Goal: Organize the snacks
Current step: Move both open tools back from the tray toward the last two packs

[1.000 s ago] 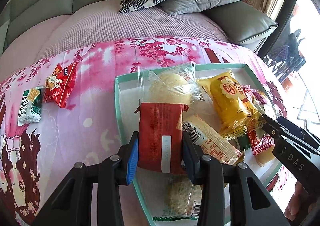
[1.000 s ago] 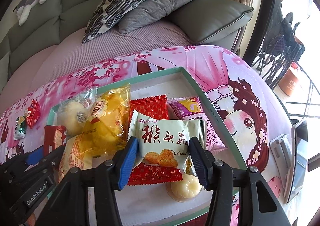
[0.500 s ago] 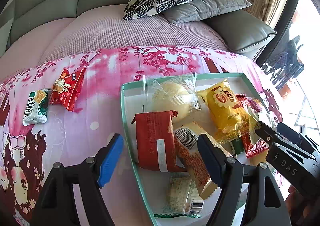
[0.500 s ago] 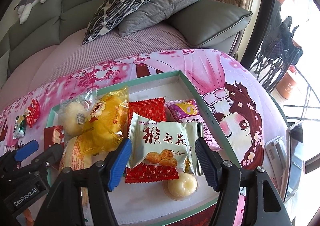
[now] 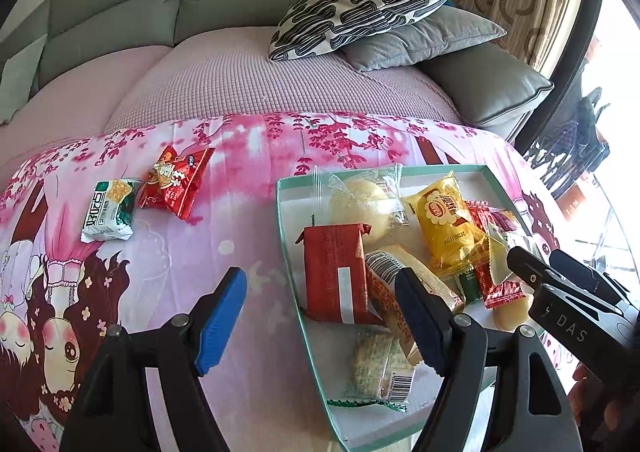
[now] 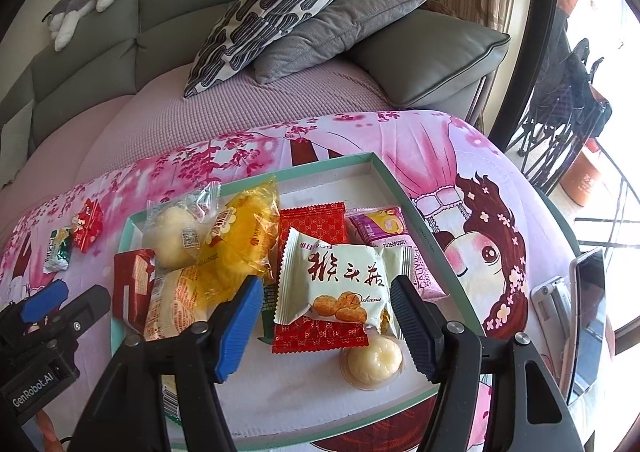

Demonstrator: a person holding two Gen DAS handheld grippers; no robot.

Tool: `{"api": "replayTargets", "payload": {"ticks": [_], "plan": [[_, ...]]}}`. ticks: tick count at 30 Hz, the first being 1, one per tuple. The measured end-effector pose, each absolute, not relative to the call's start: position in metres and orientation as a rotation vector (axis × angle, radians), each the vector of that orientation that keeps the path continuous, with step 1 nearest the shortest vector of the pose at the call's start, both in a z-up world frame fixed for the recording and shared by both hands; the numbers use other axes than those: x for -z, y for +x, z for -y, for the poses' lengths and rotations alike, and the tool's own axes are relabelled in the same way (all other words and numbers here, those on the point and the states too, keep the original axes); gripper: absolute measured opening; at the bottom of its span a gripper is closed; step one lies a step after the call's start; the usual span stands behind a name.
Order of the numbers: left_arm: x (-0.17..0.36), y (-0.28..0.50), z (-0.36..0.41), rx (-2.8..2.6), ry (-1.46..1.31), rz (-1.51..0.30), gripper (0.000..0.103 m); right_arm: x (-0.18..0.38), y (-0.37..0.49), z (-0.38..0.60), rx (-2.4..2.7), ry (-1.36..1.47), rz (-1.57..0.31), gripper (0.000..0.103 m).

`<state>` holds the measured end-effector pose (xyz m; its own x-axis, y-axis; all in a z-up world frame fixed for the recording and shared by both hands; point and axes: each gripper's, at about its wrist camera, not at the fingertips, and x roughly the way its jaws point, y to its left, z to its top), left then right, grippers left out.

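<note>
Left gripper [image 5: 320,316] jaws spread wide, just been opening, nothing pinched; the dark red packet [image 5: 336,272] lies free in the tray [image 5: 288,236] near its left wall, just ahead of the gap between the fingers and apart from both. Right gripper [image 6: 326,314] jaws spread too, just been opening; the pale green biscuit packet [image 6: 340,284] lies between them, pads clear of it, resting on a red wrapper [image 6: 312,222] mid-tray. Around them in the tray: yellow cake pack [image 6: 240,236], clear-wrapped bun [image 6: 176,230], purple roll pack [image 6: 384,232], jelly cup [image 6: 374,360]. Step looks like release after dropping two snacks in. Two remain outside on the pink cloth [image 5: 248,188], well left of the tray: green-white packet [image 5: 108,210] and red packet [image 5: 174,182], touching or nearly so. Next move likely calls for the left gripper to swing over the tray wall to that pair, come down with jaws wide, and pinch one without dragging the other.
</note>
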<state>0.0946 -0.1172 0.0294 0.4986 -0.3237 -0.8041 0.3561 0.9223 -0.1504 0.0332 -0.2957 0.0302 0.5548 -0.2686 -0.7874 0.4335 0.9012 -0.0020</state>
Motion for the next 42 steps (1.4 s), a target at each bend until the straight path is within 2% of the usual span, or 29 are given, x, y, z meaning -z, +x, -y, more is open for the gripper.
{"api": "replayTargets", "payload": {"ticks": [9, 10, 11, 13, 14, 32, 42], "plan": [[-0.028, 0.096, 0.114, 0.395, 0.032, -0.969, 0.077, -0.028, 0.034, 0.294, 0.405, 0.2, -0.901, 0.072], [-0.028, 0.097, 0.113, 0.388, 0.03, -0.971, 0.078, -0.028, 0.035, 0.294, 0.406, 0.2, -0.903, 0.077], [-0.026, 0.098, 0.112, 0.376, 0.03, -0.973, 0.083, -0.027, 0.035, 0.294, 0.41, 0.198, -0.906, 0.085], [-0.024, 0.1, 0.11, 0.335, 0.047, -0.97, 0.095, -0.026, 0.036, 0.294, 0.418, 0.197, -0.907, 0.094], [-0.023, 0.1, 0.109, 0.313, 0.059, -0.963, 0.096, -0.026, 0.036, 0.295, 0.418, 0.197, -0.906, 0.097], [-0.023, 0.104, 0.092, 0.225, 0.069, -0.953, 0.096, -0.029, 0.039, 0.281, 0.368, 0.178, -0.9, 0.1], [-0.031, 0.111, 0.021, -0.011, 0.046, -0.928, 0.096, -0.04, 0.05, 0.222, 0.181, 0.152, -0.856, 0.1]]}}
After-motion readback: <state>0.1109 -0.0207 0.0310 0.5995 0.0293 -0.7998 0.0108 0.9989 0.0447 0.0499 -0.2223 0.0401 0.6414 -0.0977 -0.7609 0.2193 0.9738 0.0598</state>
